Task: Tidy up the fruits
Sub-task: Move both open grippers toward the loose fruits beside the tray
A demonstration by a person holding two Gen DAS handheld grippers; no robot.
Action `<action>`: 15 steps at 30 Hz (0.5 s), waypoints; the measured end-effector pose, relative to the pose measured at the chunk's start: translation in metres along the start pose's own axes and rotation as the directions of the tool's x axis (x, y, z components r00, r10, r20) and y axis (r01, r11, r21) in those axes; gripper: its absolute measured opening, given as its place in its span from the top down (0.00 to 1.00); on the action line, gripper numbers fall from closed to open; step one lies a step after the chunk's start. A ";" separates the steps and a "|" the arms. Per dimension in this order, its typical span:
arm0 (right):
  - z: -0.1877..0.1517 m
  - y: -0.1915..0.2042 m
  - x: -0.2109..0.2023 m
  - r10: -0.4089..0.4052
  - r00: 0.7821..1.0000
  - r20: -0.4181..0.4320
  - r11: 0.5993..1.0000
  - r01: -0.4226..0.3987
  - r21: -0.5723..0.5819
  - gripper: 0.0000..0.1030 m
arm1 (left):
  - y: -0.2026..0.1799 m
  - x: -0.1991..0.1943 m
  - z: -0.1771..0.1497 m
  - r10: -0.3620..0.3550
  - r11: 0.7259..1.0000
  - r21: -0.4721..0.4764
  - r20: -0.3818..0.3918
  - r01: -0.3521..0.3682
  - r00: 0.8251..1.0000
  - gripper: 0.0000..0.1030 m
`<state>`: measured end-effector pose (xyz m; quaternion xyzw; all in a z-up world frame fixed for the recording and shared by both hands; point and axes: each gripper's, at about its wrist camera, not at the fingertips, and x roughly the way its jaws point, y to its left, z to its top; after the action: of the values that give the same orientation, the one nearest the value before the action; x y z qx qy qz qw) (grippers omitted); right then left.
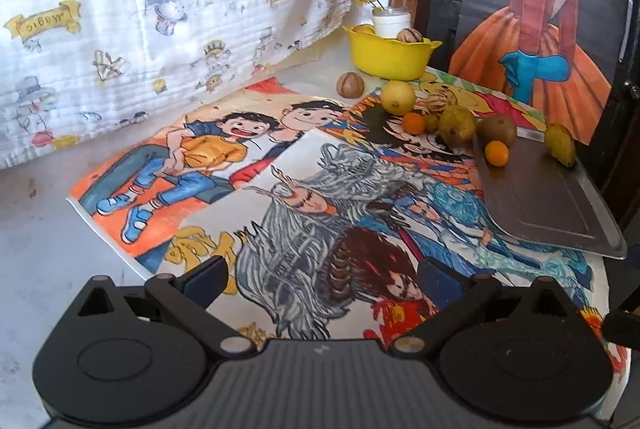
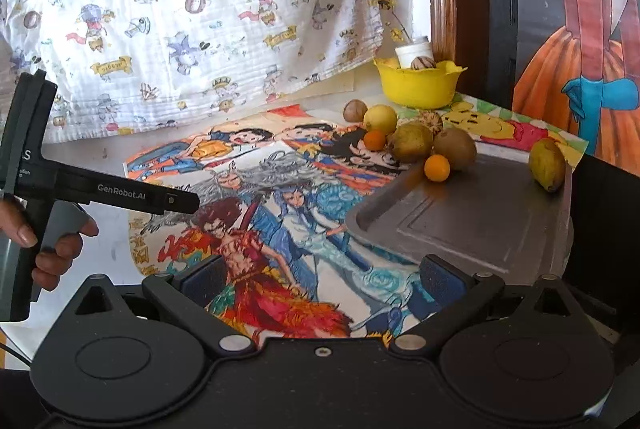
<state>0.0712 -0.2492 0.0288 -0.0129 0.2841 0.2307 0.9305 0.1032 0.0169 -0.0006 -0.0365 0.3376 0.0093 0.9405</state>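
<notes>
Fruits (image 2: 412, 143) cluster at 12 o'clock beside the metal tray (image 2: 480, 221); left gripper (image 1: 320, 279) and right gripper (image 2: 320, 279) both gape wide, empty.

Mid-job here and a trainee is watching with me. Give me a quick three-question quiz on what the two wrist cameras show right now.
1. True or false: the left tongs and the right tongs are both open and hold nothing.
2. Which fruit lies alone toward the far right part of the metal tray?
A. the yellow-green pear-shaped fruit
B. the yellow lemon
C. the brown round fruit
3. Fill in: the striped round fruit sits inside the ____ bowl.

Key:
1. True.
2. A. The lemon and the brown fruit lie off the tray, on the drawings near the bowl.
3. Yellow.
</notes>
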 end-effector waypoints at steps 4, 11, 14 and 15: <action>0.009 -0.009 0.009 -0.002 0.999 0.039 1.000 0.001 0.022 0.00 | 0.001 0.008 0.009 -0.014 1.000 0.000 -0.012 0.014 1.000 0.00; 0.026 -0.029 0.050 0.034 0.993 0.115 0.998 -0.028 -0.052 0.01 | 0.007 0.053 0.041 -0.087 0.996 0.033 0.026 0.086 0.996 0.00; 0.041 -0.037 0.077 0.020 0.998 0.064 0.997 -0.016 -0.070 0.01 | 0.010 0.081 0.061 -0.119 0.992 0.037 0.006 0.119 0.993 0.00; 0.045 -0.040 0.083 0.028 0.998 0.048 0.998 -0.025 -0.064 0.01 | 0.009 0.090 0.068 -0.124 0.991 0.046 -0.006 0.125 0.992 0.00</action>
<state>0.1731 -0.2427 0.0176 -0.0332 0.2541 0.2522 0.9331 0.2152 0.0308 -0.0058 -0.0357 0.3361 -0.0573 0.9394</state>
